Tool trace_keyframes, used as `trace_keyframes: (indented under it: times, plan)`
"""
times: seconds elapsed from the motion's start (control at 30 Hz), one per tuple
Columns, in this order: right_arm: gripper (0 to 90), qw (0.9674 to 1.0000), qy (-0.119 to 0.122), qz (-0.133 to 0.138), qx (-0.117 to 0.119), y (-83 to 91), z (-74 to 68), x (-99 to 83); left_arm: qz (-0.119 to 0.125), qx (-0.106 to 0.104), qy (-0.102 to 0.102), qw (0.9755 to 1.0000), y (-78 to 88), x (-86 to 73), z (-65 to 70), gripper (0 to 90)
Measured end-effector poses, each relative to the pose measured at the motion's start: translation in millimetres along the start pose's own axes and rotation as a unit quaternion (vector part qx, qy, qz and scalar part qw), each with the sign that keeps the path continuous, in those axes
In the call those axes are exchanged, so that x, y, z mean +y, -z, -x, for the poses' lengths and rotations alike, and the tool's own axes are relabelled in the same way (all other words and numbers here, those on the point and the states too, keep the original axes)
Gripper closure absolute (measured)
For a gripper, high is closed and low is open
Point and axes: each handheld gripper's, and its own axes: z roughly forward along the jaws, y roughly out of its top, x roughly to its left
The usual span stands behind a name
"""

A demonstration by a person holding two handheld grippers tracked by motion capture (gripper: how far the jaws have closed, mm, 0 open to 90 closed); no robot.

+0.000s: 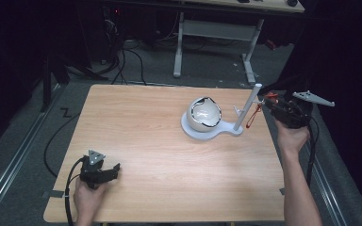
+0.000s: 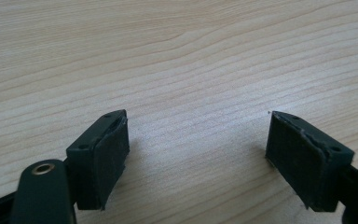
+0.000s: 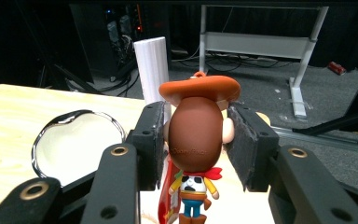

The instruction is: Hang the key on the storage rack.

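Faint embossed lettering runs across the back of the cowboy figure's head. It seems to read "Disney Pixar", though it is too faint to be sure.

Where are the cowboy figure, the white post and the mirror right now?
cowboy figure [image 3: 196, 140]: right gripper view, back of its brown head, clamped between the jaws.
white post [image 1: 248, 106]: high view, mid-shaft of the upright pole.
mirror [image 1: 204, 114]: high view, its tilted round face on the white stand.

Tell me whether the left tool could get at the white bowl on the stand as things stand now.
Probably yes. The left tool is open over the near left of the table, holding nothing, and bare wood lies between it and the bowl. The right tool, shut on a cowboy figure, stays beyond the post.
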Motion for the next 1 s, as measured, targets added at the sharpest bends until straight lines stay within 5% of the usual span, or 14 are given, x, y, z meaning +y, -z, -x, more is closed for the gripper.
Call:
trace_keyframes:
  times: [1.0]
  plan:
    - [58.3, 0.9998, -0.017, -0.009, -0.009, -3.5, 11.6, -27.5, 0.0, 0.0, 0.0, 1.0, 0.0, 0.0, 0.0, 21.7]
